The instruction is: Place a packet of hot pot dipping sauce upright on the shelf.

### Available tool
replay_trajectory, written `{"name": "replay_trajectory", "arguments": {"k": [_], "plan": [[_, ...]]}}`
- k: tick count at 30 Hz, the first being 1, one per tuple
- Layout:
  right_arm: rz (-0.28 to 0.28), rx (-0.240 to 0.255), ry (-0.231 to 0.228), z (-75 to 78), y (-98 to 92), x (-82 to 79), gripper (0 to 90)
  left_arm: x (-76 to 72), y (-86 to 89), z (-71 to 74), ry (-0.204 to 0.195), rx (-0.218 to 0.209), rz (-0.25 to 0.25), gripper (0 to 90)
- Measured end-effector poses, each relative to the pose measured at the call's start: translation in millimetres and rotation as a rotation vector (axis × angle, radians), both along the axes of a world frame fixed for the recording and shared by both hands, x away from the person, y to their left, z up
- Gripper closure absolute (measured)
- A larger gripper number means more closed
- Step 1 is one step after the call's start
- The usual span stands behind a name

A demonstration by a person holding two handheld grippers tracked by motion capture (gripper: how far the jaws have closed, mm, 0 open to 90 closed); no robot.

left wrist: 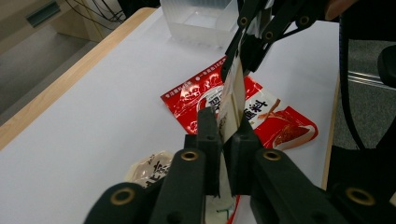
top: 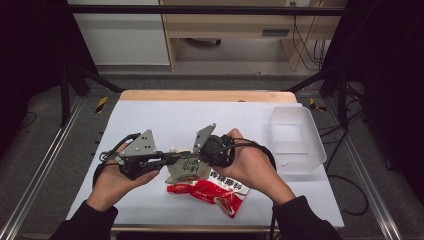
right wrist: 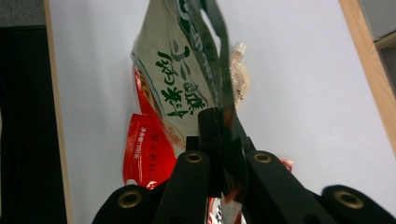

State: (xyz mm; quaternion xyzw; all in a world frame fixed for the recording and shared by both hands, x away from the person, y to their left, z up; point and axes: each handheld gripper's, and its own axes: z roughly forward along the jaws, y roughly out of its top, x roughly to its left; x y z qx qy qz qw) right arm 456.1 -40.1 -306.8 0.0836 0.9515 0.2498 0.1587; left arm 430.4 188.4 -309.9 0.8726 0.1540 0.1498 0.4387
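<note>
A beige pouch with green lettering (top: 187, 169) hangs between both grippers, just above the white table. My left gripper (top: 175, 158) is shut on its left edge, and the left gripper view shows the pouch (left wrist: 233, 93) edge-on, pinched between the jaws of that gripper (left wrist: 223, 127). My right gripper (top: 201, 154) is shut on the opposite edge. In its own view the right gripper (right wrist: 222, 122) pinches the pouch (right wrist: 177, 79) at its dark side fold. The right gripper (left wrist: 240, 53) also appears far off in the left gripper view, clamping the pouch's top.
A red packet (top: 216, 193) lies flat under the pouch near the front edge. A small pale pouch with a spout (right wrist: 239, 70) rests on the table behind it. A clear plastic container (top: 297, 140) stands at the right. The table's wooden far edge (top: 205, 95) runs across the back.
</note>
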Motion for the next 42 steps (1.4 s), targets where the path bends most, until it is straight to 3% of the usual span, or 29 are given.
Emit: {"name": "replay_trajectory", "arguments": {"k": [6, 10, 15, 19, 26, 42], "plan": [[-0.025, -0.038, -0.032, 2.3, -4.9, 0.8, 90.0, 0.3, 7.0, -0.3, -0.006, -0.035, 0.029, 75.6], [-0.047, -0.037, -0.040, 3.9, -14.5, 3.3, 90.0, 0.9, 12.2, -2.7, -0.005, -0.040, 0.050, 70.4], [-0.072, -0.035, -0.047, 6.7, -27.3, 5.5, 90.0, 3.3, 16.2, -9.8, -0.004, -0.035, 0.080, 59.8], [-0.089, -0.033, -0.059, 7.2, -36.3, 7.1, 90.0, 6.4, 17.5, -18.1, 0.002, -0.026, 0.117, 46.3], [-0.126, -0.023, -0.070, 9.9, -52.1, 9.1, 90.0, 11.1, 22.6, -30.3, 0.000, -0.014, 0.151, 34.4], [-0.204, -0.005, -0.112, 23.8, -93.7, 7.7, 90.0, 14.0, 32.9, -47.7, 0.013, 0.008, 0.189, 23.0]]}}
